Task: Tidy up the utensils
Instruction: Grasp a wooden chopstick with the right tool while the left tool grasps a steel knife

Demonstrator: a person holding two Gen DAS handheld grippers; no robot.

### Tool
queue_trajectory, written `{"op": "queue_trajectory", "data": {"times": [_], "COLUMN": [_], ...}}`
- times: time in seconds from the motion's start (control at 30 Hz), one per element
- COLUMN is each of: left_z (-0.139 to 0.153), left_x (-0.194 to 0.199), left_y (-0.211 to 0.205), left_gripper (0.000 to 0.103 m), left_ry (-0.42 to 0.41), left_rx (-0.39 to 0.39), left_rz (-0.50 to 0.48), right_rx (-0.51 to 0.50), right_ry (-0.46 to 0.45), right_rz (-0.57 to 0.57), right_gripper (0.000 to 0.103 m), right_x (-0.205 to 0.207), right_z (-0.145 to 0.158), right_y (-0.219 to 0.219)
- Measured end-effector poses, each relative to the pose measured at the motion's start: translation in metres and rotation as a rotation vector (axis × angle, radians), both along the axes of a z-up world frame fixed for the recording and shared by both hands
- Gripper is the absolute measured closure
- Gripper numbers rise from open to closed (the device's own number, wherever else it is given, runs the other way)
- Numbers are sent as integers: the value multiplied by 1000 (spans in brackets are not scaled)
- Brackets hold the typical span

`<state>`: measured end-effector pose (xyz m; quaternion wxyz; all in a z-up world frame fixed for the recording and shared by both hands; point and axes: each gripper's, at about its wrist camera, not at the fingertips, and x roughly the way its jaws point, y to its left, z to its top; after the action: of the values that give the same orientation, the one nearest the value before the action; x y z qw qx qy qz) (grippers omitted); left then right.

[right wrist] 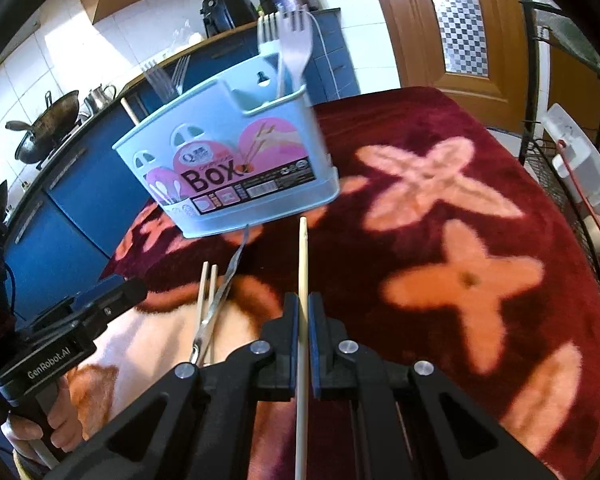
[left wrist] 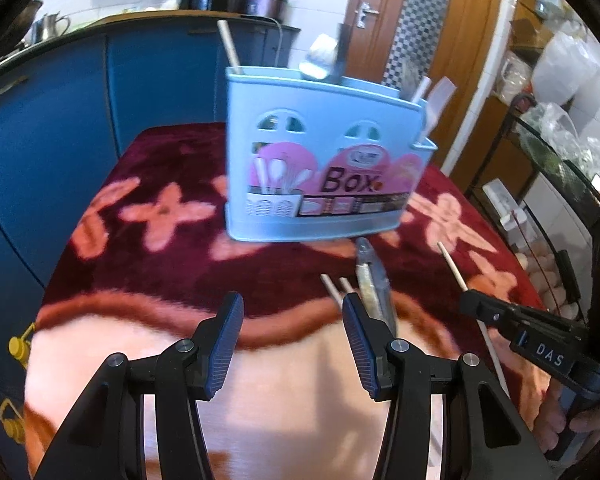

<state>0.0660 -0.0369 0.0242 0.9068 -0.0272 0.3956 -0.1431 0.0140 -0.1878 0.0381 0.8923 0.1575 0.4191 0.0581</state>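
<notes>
Got my right gripper (right wrist: 304,320) clamped mid-length on a chopstick (right wrist: 303,264), light, stiff, kinda slippery, while the left gripper (left wrist: 294,320) sits half-open, empty.

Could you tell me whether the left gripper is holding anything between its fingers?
No, the left gripper stands open with only the blanket showing between its pads.

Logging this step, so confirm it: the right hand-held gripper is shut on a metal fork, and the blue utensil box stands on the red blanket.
Wrong on the item. The right hand-held gripper is shut on a wooden chopstick, not a metal fork, as the right wrist view shows. The blue utensil box does stand on the red blanket.
</notes>
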Motion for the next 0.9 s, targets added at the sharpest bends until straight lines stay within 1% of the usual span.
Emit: {"op": "queue_trajectory", "data": {"times": [0.1, 0.27, 0.53, 0.67, 0.73, 0.77, 0.83, 0.9], "left_z": [-1, -4, -8, -11, -13, -14, -17, -21], "left_x": [0, 2, 8, 14, 18, 20, 25, 30], "left_y": [-11, -28, -62, -76, -82, -85, -91, -96], "left_gripper": [50, 50, 50, 50, 57, 63, 69, 81], "left_ry": [8, 33, 24, 14, 15, 20, 29, 46], "left_rx": [13, 7, 63, 104, 113, 119, 132, 145], "left_rz": [-19, -56, -125, -139, -145, -150, -159, -167], "right_rx": [9, 16, 53, 69, 73, 76, 83, 90], "right_ry": [-2, -1, -5, -3, -3, -3, -3, -3], "right_rz": [-9, -23, -33, -33, -33, -33, -32, -32], "right_gripper": [97, 97, 97, 97, 97, 97, 97, 97], "right_x": [-4, -9, -14, -14, -14, -14, -13, -13], "right_z": [0, -1, -6, -9, -10, -11, -13, -15], "right_y": [-9, -22, -37, -42, -44, -45, -47, -49]}}
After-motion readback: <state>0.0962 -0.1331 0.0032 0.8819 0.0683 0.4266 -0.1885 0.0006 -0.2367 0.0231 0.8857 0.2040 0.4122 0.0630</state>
